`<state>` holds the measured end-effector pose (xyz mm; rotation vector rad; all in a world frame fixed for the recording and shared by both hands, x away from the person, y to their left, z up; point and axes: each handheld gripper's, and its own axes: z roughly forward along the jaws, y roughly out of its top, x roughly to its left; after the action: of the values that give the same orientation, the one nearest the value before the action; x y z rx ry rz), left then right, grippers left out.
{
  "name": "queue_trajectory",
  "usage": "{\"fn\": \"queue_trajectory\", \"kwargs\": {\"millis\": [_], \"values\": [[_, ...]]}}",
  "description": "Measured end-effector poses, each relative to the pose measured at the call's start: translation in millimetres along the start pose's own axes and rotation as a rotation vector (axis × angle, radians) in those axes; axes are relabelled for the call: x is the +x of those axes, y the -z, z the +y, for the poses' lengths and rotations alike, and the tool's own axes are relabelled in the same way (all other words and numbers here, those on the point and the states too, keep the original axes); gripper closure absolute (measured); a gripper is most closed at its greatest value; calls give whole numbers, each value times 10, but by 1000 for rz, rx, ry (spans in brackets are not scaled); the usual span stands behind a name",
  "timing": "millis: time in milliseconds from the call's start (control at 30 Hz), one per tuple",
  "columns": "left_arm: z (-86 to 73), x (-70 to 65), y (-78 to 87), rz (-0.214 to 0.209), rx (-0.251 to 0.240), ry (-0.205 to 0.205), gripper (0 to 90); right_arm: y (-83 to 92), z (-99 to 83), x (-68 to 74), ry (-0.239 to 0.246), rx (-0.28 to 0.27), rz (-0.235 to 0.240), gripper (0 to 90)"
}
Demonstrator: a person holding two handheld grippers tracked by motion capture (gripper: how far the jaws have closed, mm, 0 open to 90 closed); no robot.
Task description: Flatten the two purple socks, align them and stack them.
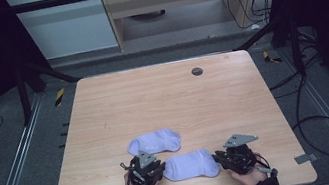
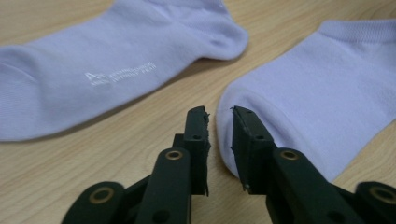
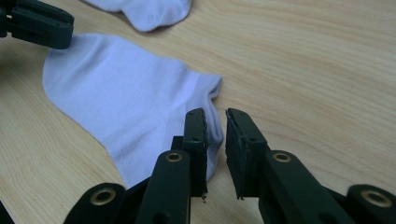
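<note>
Two pale lilac ankle socks lie flat on the wooden table (image 1: 168, 97). The near sock (image 1: 190, 165) lies between my two grippers, and the far sock (image 1: 154, 142) lies just behind it to the left. My left gripper (image 1: 163, 166) rests at the near sock's left end. In the left gripper view the left gripper (image 2: 219, 114) is open by a narrow gap, its tips at the rounded edge of the near sock (image 2: 322, 93) and nothing pinched; the far sock (image 2: 93, 70) bears small white lettering. My right gripper (image 1: 217, 157) sits at the sock's right end. The right gripper (image 3: 215, 116) is also open by a narrow gap, beside the cuff of the near sock (image 3: 130, 98).
A small round grey cap (image 1: 197, 71) sits in the tabletop near its far edge. The left gripper's jaw (image 3: 37, 23) shows at the top left of the right gripper view. Dark floor, metal rails and cables surround the table.
</note>
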<state>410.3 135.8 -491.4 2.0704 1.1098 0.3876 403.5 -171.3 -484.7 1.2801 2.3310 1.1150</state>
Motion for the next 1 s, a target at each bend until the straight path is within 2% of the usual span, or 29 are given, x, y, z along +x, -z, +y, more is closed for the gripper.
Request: {"fn": "queue_trajectory", "kwargs": {"millis": [267,533,733,867,1000], "values": [[90,118,146,25,-79,15,625,76,43,-52,-37,-73,-6,729],[154,373,232,66,-129,87,590,67,212,-78,-40,-155,-3,683],[182,519,274,93,-155,113,583,-14,334,-46,-40,-169,6,639],[185,613,274,113,-168,123,577,-86,421,-5,-25,-191,-5,609],[173,682,250,123,-164,129,569,-178,520,34,-23,-202,-13,590]]}}
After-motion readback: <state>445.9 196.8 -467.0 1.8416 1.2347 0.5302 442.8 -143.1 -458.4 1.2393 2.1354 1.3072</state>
